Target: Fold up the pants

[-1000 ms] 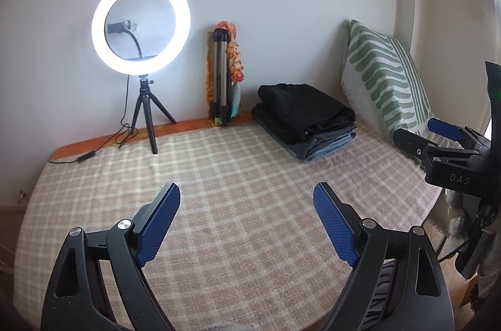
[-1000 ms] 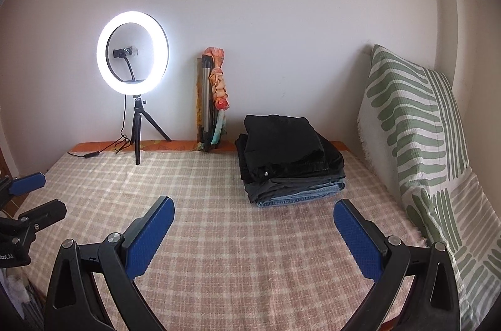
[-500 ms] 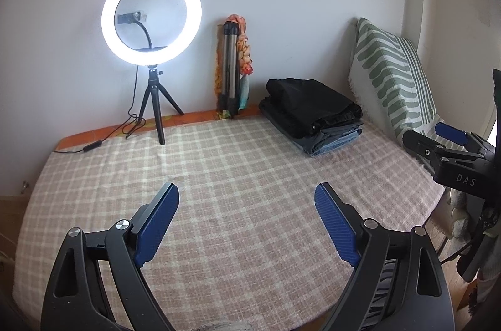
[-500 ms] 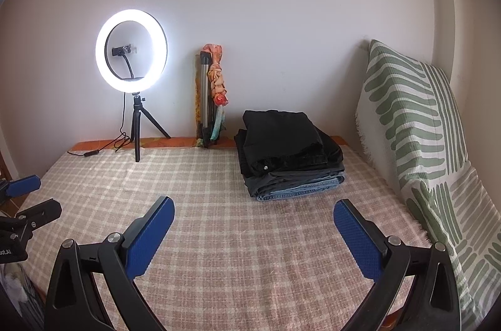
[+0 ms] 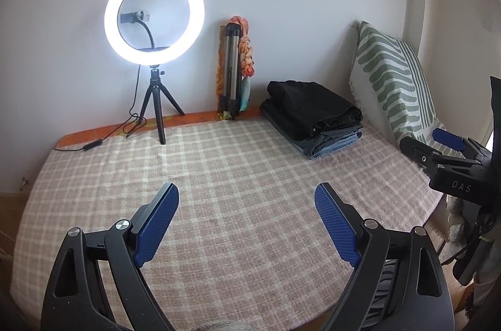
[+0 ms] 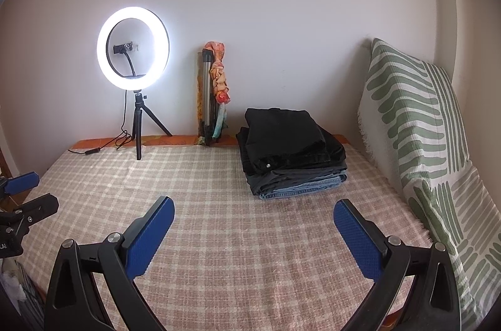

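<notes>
A stack of folded pants (image 5: 313, 118), black on top and blue denim at the bottom, lies at the back right of the checked bed cover (image 5: 235, 174); it also shows in the right wrist view (image 6: 291, 149). My left gripper (image 5: 247, 221) is open and empty above the near part of the bed. My right gripper (image 6: 253, 234) is open and empty, also above the near part of the bed, in front of the stack. Each gripper shows at the edge of the other's view, the right one (image 5: 438, 152) and the left one (image 6: 22, 196).
A lit ring light on a small tripod (image 5: 155, 18) stands at the back left, its cable (image 5: 94, 143) trailing over the bed edge. A folded tripod with a scarf (image 5: 235, 68) leans on the wall. A green striped pillow (image 6: 416, 124) stands along the right side.
Both grippers have drawn slightly back and shifted; the ring light and stack sit a little further right in the left wrist view. Both jaws stay open.
</notes>
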The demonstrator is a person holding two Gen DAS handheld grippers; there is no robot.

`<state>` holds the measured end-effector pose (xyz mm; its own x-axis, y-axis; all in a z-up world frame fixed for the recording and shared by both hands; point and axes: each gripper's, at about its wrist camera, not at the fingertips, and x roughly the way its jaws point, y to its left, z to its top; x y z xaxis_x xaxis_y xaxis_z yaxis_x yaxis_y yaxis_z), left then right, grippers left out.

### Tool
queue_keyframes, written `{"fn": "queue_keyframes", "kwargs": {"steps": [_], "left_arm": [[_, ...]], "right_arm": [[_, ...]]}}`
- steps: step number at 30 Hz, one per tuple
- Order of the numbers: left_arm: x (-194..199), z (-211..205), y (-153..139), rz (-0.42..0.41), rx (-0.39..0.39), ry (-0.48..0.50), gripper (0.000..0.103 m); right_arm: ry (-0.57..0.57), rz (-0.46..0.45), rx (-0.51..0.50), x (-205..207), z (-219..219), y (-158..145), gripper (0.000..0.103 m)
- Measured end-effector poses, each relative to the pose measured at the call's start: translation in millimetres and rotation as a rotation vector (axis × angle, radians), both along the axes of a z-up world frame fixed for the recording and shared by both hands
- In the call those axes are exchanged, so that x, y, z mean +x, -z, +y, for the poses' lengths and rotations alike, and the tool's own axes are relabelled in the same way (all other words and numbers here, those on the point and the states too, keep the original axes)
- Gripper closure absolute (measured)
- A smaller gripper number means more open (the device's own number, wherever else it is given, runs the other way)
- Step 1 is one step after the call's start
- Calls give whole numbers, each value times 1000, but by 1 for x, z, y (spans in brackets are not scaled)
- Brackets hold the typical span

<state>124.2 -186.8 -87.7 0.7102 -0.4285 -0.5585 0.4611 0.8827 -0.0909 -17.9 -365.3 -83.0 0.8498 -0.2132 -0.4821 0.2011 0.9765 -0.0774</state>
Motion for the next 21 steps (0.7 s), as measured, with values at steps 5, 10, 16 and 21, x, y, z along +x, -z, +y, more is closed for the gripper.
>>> {"fn": "queue_keyframes", "kwargs": {"steps": [5, 10, 16, 21], "left_arm": [[-1, -2, 0, -6, 7, 8, 14], [-1, -2, 0, -9, 12, 11, 14], [-2, -3, 1, -15, 19, 7, 14], [-2, -4, 2, -13, 21, 9, 14]], "right_arm": [[0, -1, 4, 0, -1, 0, 0], [0, 2, 4, 0, -1, 1, 0], [-7, 11, 11, 1, -1, 3, 0], [-9, 16, 13, 2, -2, 5, 0]]}}
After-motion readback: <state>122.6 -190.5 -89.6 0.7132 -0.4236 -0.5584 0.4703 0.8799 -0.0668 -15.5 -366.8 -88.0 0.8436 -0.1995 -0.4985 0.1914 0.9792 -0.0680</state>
